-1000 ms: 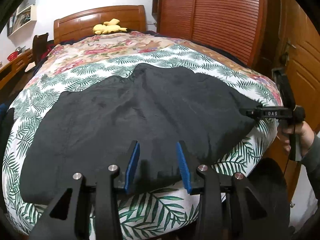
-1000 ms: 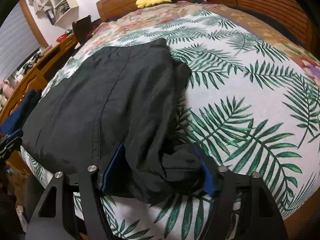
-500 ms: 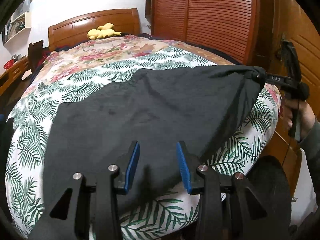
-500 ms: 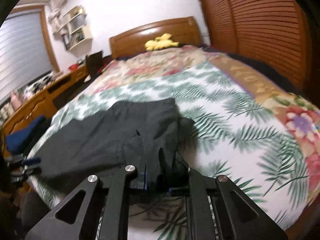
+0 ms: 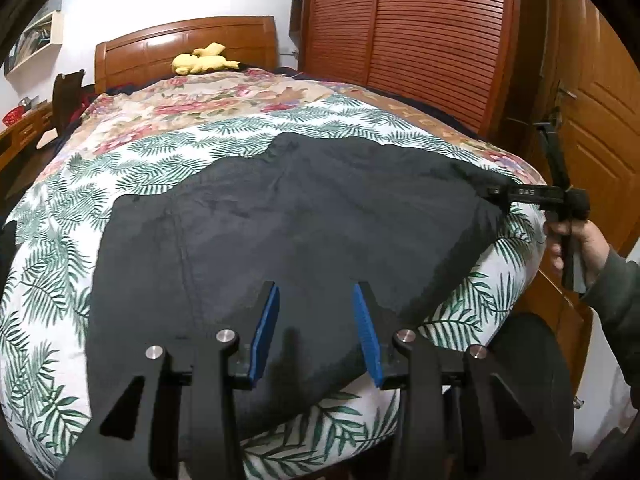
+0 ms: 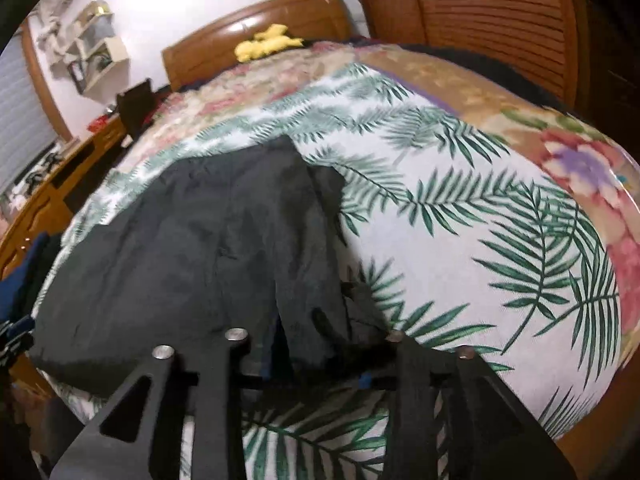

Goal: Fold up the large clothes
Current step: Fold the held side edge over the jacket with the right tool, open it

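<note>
The black garment lay spread flat across the leaf-print sheet on the bed, its near hem hanging twd the bed's front edge. The left gripper hovered over that near hem w/ its blue pads spread apart; nothing was pinched btwn them, cloth only visible below.

The right gripper sat at the garment's right corner. Its jaws had just been opening after a tight clamp, and bunched black cloth lay btwn them; in the right wrist view the pads were mostly buried in fabric and blurred, so whether they were pressing on it couldn't be told. In the left wrist view the right gripper met the garment's corner at the bed's right edge, a hand and sleeve behind it.

A yellow plush toy rested by the wooden headboard; a slatted wardrobe stood at right.
</note>
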The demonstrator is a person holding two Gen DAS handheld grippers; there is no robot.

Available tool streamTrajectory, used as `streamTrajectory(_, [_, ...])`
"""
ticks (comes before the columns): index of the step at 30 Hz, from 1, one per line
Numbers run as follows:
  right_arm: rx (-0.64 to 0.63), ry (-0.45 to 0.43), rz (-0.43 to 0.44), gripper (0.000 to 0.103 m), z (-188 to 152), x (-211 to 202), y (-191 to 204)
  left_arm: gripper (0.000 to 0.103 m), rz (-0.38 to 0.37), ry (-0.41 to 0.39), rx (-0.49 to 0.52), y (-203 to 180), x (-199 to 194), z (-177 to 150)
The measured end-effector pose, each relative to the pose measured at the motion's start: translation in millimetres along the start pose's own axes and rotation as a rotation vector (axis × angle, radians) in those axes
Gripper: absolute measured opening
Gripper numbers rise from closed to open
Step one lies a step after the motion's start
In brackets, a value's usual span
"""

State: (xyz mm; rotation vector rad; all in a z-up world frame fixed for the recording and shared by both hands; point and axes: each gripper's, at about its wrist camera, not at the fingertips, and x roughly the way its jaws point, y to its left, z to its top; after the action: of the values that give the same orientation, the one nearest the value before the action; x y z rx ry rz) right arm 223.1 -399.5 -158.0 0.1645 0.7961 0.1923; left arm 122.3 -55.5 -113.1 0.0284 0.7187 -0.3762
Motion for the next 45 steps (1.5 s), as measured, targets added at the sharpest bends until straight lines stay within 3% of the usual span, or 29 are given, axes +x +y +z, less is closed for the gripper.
streamTrajectory(3, [0.008,0.03,-0.018,0.051,-2,8,0,0.037,-0.015,0.002,0.009,-7,4,1])
streamTrajectory(14, [0.053,0.05,0.021,0.053,-8,17,-3,0.037,-0.07,0.05,0.054,-35,30,5])
streamTrajectory(18, [0.082,0.057,0.101,0.025,-6,15,-7,0.037,-0.066,0.079,0.063,-38,43,1])
streamTrajectory(22, [0.036,0.022,0.097,0.016,5,0,4,0.037,-0.065,0.081,0.048,-36,48,-1])
streamTrajectory(28, [-0.07,-0.075,0.139,0.014,32,-38,49,0.037,-0.056,0.057,0.019,-27,37,-1])
streamTrajectory(37, [-0.25,-0.143,0.173,0.011,45,-61,130,0.037,-0.005,-0.031,-0.02,4,-10,4])
streamTrajectory(45, [-0.389,-0.163,0.31,0.011,47,-68,227,0.037,0.08,-0.093,-0.057,44,-61,-6])
